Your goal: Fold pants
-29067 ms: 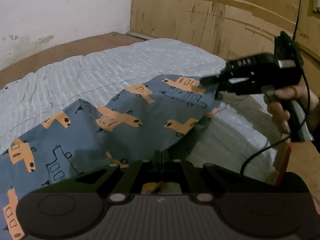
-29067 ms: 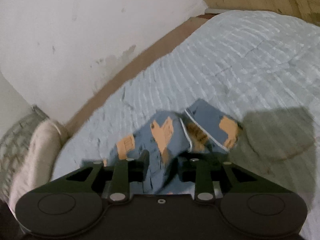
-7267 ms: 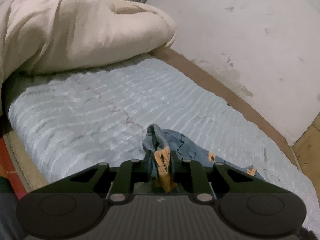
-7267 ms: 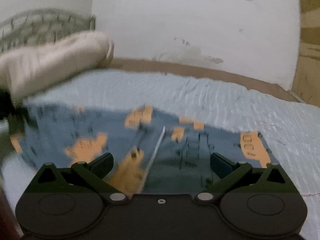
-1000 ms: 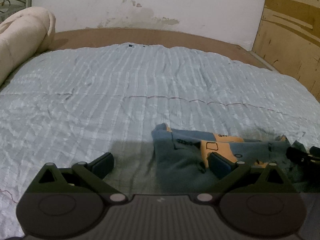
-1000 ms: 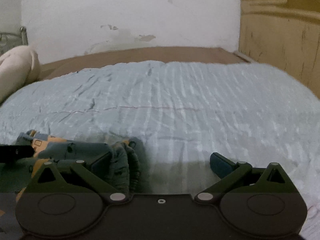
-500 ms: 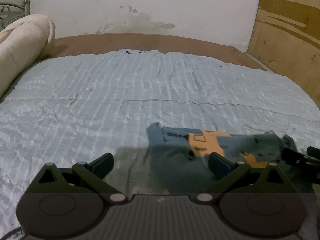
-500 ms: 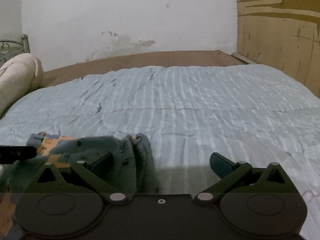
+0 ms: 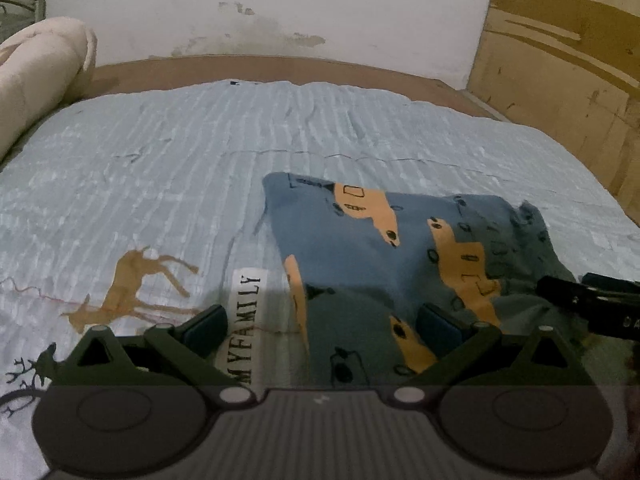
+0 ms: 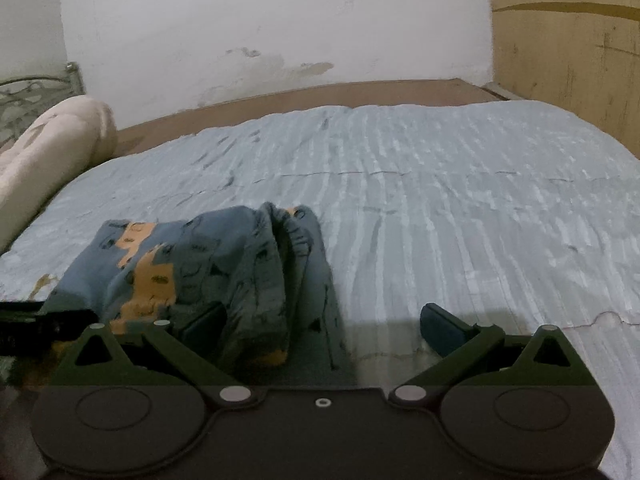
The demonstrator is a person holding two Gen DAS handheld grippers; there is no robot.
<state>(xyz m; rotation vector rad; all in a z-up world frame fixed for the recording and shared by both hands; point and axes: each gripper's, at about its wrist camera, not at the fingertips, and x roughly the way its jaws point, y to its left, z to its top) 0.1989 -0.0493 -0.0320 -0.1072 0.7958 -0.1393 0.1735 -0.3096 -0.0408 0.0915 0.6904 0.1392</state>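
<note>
The blue pants [image 9: 384,264] with orange truck prints lie folded into a compact stack on the light blue bedspread [image 9: 192,168]. My left gripper [image 9: 320,322] is open above the stack's left edge, holding nothing. In the right wrist view the folded pants [image 10: 208,264] sit at the lower left, their bunched layers showing on the right side. My right gripper [image 10: 322,322] is open over the stack's right edge, empty. Each gripper's black tip shows in the other's view: the right gripper [image 9: 592,300] at the right edge, the left gripper [image 10: 40,316] at the left edge.
A rolled cream blanket [image 9: 36,76] lies at the bed's left end. A brown bed frame [image 9: 280,68] runs under the white wall [image 10: 280,20]. Wooden panelling [image 9: 560,80] stands on the right. The bedspread carries a deer print [image 9: 132,280] and a "MY FAMILY" label [image 9: 246,320].
Both grippers have risen and pulled back from the folded pants, so more of the stack and bedspread print shows. The pants lie still.
</note>
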